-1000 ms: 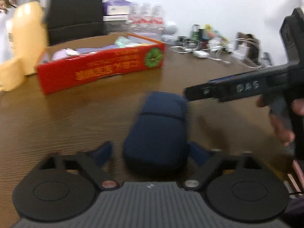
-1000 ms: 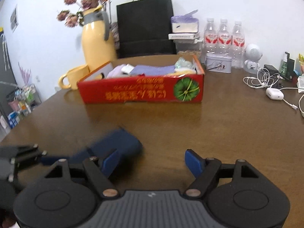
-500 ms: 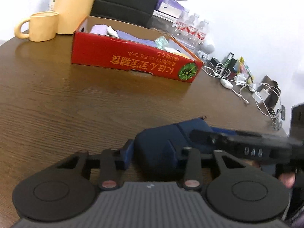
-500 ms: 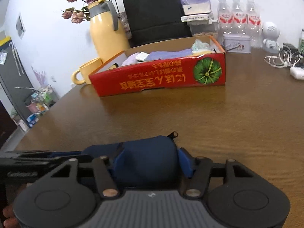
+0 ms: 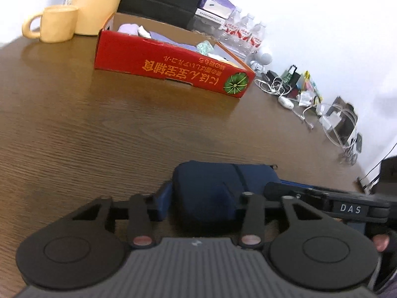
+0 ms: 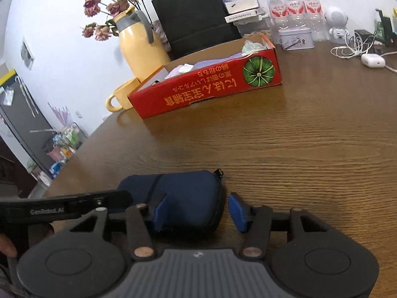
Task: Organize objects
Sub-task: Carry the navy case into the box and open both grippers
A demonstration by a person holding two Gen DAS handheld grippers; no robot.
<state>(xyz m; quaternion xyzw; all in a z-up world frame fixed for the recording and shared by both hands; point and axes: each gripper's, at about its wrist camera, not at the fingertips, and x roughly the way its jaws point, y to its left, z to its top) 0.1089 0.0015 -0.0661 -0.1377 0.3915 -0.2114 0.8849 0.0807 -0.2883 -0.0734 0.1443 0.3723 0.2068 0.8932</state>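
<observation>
- Left wrist view: left gripper (image 5: pixel 202 200) fingers clamped on the navy pouch (image 5: pixel 218 186), lower centre, on the table (image 5: pixel 99 129).
- Right wrist view: right gripper (image 6: pixel 198 211) fingers closing around pouch (image 6: pixel 183 198); right pad not touching. Red box (image 6: pixel 211 87) upper centre.

Both wrist views look down close, sharing pouch (image 5: pixel 211 186) and box (image 6: pixel 206 89)

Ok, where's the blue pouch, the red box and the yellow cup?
blue pouch (image 6: pixel 188 193): right wrist view, middle of its top.
red box (image 5: pixel 173 70): left wrist view, its front wall with the writing.
yellow cup (image 5: pixel 59 23): left wrist view, side of the cup.
</observation>
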